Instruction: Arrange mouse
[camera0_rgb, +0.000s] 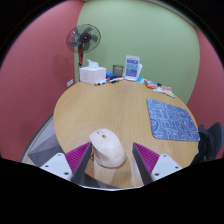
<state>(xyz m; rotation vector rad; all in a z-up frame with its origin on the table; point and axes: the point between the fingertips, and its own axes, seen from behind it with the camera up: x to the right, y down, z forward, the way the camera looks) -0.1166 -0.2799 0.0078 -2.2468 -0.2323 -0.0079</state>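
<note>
In the gripper view, a white mouse is seen on a round wooden table, lying between the two fingers of the gripper. The jaws are spread, and whether the magenta pads touch the mouse cannot be told. A blue patterned mat lies well beyond the fingers. At the table's far edge a fan and a tissue box are seen.

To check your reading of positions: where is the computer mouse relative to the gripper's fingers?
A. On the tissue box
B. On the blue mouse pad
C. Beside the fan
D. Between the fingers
D: the white computer mouse sits on the round wooden table between the fingers of the gripper.
</note>
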